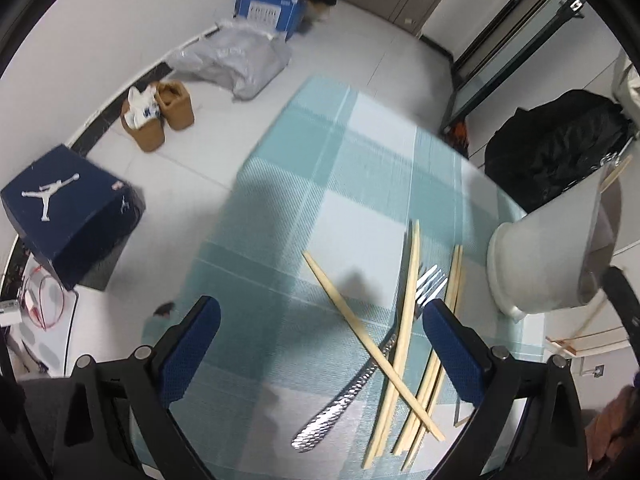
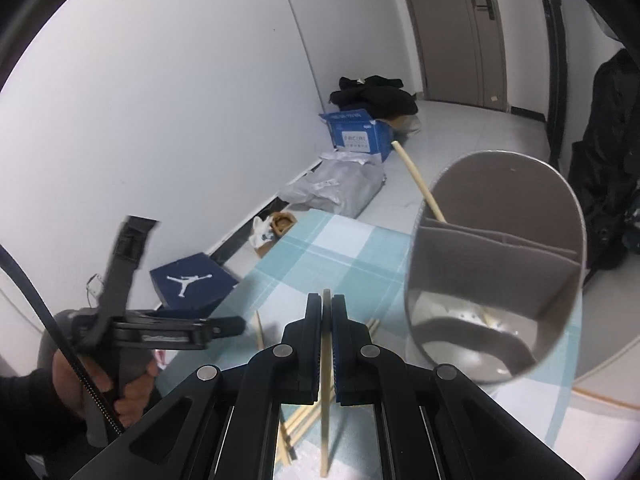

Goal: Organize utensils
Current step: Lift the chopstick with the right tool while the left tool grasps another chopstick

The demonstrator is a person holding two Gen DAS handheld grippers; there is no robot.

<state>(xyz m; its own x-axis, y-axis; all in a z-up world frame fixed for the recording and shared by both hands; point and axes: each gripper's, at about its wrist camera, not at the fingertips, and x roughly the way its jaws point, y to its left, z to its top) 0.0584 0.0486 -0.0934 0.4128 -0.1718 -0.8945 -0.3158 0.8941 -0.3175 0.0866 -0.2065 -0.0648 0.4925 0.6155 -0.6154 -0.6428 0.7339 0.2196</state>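
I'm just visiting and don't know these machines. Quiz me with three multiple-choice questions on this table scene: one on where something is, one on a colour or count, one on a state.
1. Where does the fork lie?
A. among the loose chopsticks on the tablecloth
B. inside the holder
C. on the floor

2. What colour are the left gripper pads?
A. red
B. blue
C. yellow

3. What is the right gripper doing?
A. open over the fork
B. open and empty
C. shut on a chopstick

Answers:
1. A, its tines show between chopsticks on the checked tablecloth.
2. B, both pads are blue.
3. C, a chopstick sits pinched between its closed fingers, near the grey divided holder.
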